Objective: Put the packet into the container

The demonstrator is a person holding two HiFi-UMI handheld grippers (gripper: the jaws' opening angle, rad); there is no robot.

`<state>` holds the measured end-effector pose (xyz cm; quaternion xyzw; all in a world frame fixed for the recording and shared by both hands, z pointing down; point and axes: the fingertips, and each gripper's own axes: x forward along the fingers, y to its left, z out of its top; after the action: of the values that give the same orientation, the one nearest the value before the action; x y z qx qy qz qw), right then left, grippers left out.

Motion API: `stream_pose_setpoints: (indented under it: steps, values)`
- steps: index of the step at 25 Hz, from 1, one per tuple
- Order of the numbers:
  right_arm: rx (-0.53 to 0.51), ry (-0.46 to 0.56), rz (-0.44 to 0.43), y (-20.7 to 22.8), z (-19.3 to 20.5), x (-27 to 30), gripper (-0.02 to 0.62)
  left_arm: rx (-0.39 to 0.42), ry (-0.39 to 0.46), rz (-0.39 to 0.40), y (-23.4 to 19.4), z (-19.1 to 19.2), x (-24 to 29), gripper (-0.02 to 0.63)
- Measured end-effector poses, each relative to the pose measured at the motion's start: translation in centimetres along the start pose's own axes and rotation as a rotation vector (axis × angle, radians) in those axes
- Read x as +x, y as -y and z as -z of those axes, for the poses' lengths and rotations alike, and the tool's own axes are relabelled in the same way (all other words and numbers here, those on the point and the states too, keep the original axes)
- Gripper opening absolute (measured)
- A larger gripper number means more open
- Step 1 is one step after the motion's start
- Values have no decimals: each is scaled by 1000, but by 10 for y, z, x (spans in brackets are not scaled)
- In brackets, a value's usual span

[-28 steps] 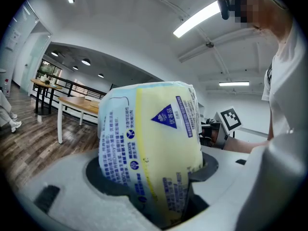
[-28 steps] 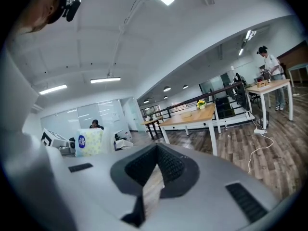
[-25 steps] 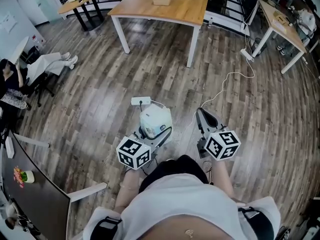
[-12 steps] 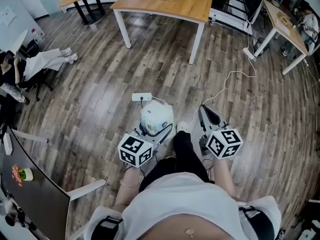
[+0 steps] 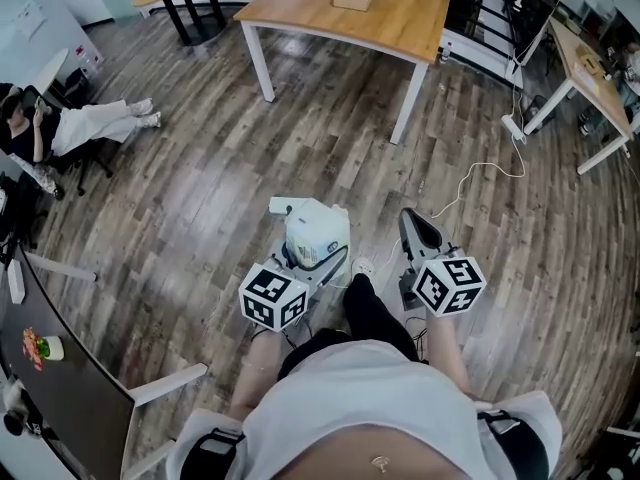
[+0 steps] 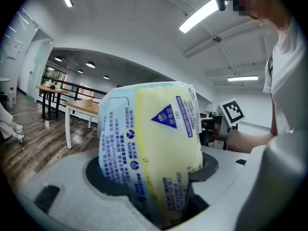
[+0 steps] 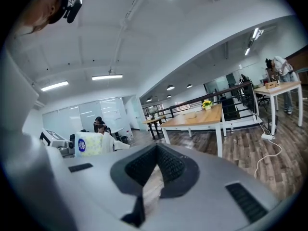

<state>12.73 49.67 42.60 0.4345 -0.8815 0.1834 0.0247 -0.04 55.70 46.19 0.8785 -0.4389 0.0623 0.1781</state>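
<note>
We are at the carrying step. Our left tool pinches the plump white-and-yellow printed plastic packet above the wooden plank floor. Our right tool is pressed together, empty. No container shows; next we likely must find one.

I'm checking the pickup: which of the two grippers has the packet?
The left gripper: its jaws clamp the white-and-yellow packet. The right gripper holds nothing, its jaws closed together.

Packet glossy plastic film, probably; floor wood planks; table smooth wood
</note>
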Motion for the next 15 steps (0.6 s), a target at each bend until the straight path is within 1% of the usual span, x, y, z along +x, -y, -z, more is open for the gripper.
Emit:
stream_pose_setpoints:
  steps: [6,15]
  values:
    - [3,-16,-21,33,-27,50,12,1,0,-16,-33,-33,49,310]
    - [3,-37,-51,94,-55,113,12,-14,1,-35,-69,-61,127,310]
